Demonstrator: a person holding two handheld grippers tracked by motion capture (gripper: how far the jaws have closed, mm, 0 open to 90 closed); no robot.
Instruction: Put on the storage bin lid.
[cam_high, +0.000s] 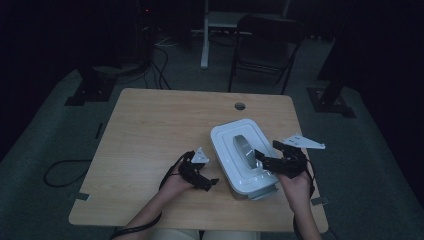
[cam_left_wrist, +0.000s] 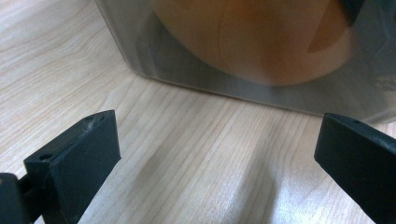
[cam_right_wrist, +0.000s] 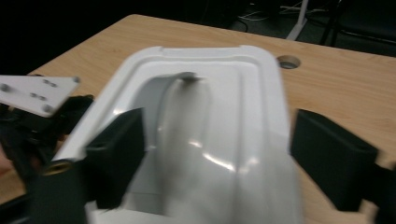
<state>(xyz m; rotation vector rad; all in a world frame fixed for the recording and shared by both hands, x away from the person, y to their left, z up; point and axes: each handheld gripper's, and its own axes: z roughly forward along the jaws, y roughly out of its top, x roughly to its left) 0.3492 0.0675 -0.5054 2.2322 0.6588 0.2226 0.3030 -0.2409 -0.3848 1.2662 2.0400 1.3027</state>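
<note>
The lid (cam_high: 244, 150) sits on the container (cam_high: 250, 189); right tool (cam_high: 264, 158) spread over its handle (cam_high: 243, 148), left tool (cam_high: 206, 181) spread beside it, nothing gripped.

We see the white rectangular plastic container with its lid (cam_high: 243, 155) resting on the light wooden tabletop (cam_high: 160, 125), right of centre and toward the near edge. The left hand-held gripper (cam_high: 212, 182) lies on the tabletop just left of the container's near corner. The right hand-held gripper (cam_high: 261, 159) sits at the container's right side, over the lid. Behind the tabletop, a dark folding chair (cam_high: 265, 47) stands on the floor.
</note>
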